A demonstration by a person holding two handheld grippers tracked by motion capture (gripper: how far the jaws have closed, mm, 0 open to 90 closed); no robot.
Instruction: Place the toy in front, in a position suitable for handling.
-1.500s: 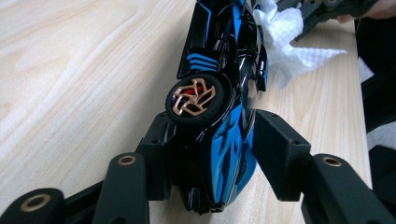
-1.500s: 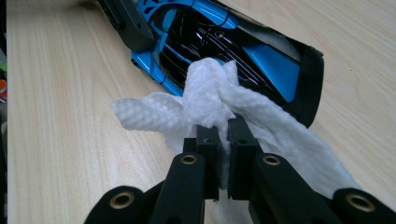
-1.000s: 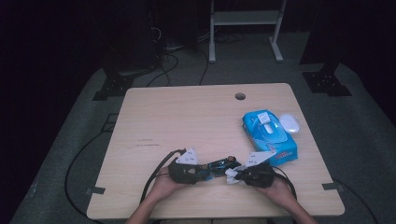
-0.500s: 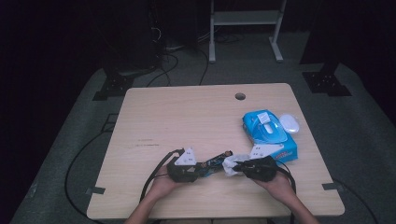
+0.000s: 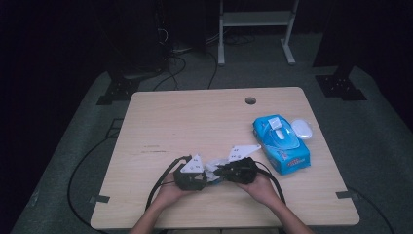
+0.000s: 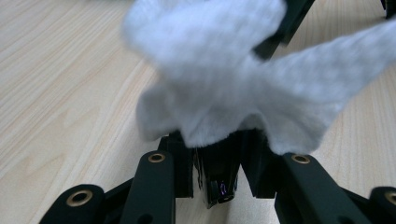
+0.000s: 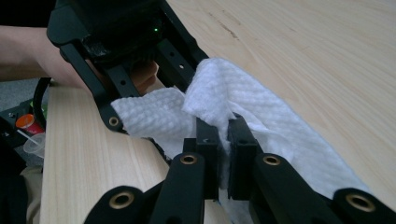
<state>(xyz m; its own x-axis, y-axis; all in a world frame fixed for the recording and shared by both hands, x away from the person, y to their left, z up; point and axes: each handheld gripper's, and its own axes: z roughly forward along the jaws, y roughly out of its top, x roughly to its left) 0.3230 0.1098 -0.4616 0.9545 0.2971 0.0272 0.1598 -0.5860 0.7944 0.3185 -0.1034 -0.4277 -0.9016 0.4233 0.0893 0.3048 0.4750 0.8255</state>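
A white wipe point(image 5: 213, 166) hangs between my two grippers near the table's front edge. In the left gripper view the wipe point(image 6: 219, 79) drapes over my left gripper point(image 6: 217, 161). Its jaws are shut on a small black object point(image 6: 218, 179) with a glossy end. My right gripper point(image 7: 224, 133) is shut on a fold of the wipe point(image 7: 280, 135), directly facing the left one. In the high view my left gripper point(image 5: 209, 177) and right gripper point(image 5: 217, 171) meet tip to tip, each held in a hand.
A blue pack of wipes point(image 5: 281, 144) lies at the table's right side with a white oval object point(image 5: 302, 129) beside it. A cable hole point(image 5: 250, 101) sits near the far edge. The wooden table point(image 5: 195, 122) has cables trailing off its front left.
My right gripper has moved left with the wipe and closed in on the left gripper, so the wipe now lies over the left jaws. The left gripper has barely shifted.
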